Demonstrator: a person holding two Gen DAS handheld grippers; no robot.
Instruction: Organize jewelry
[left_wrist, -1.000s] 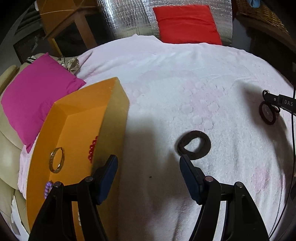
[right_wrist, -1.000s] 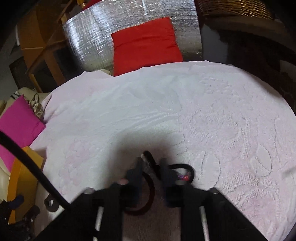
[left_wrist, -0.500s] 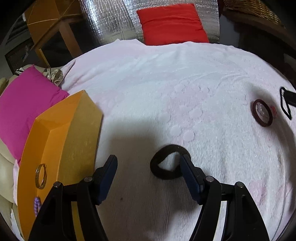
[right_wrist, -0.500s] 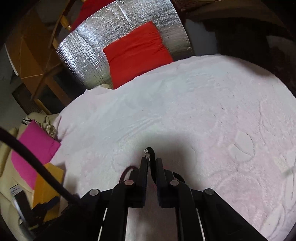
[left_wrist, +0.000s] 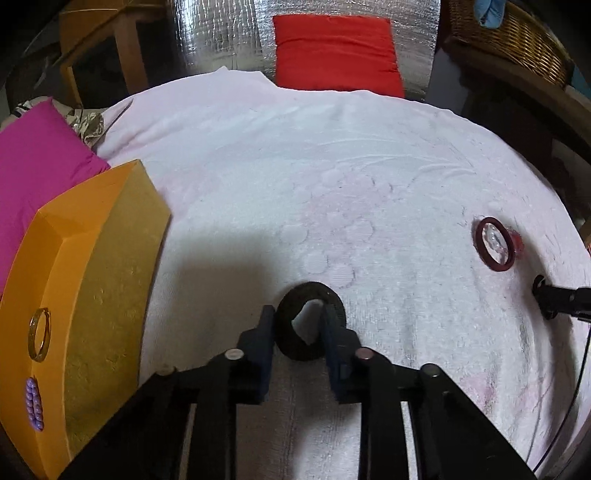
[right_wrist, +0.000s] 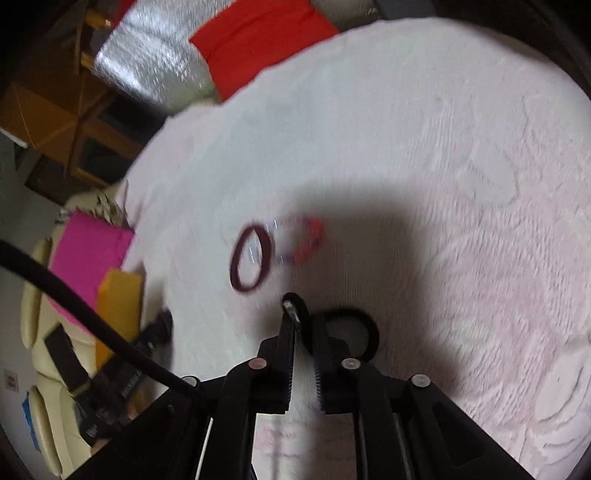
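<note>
In the left wrist view my left gripper (left_wrist: 299, 317) is closed on a thick black ring bracelet (left_wrist: 295, 350) that rests on the pale pink towel (left_wrist: 332, 192). An orange tray (left_wrist: 96, 236) at the left holds a gold bangle (left_wrist: 38, 334) and purple beads (left_wrist: 34, 402). A dark red bangle (left_wrist: 495, 249) with a red beaded piece lies far right. In the right wrist view my right gripper (right_wrist: 301, 317) is shut on a thin black bracelet (right_wrist: 364, 332), lifted above the towel. The dark red bangle (right_wrist: 251, 258) and red beads (right_wrist: 310, 240) lie ahead, blurred.
A magenta cushion (left_wrist: 33, 155) lies behind the orange tray. A red cushion (left_wrist: 336, 55) leans on silver foil at the back. A wicker basket (left_wrist: 517, 37) stands back right. My right gripper's tip (left_wrist: 554, 301) shows at the right edge.
My left gripper moved right to the black ring bracelet and closed on it. My right gripper lifted with the thin black bracelet and swung, leaving the red bangle on the towel.
</note>
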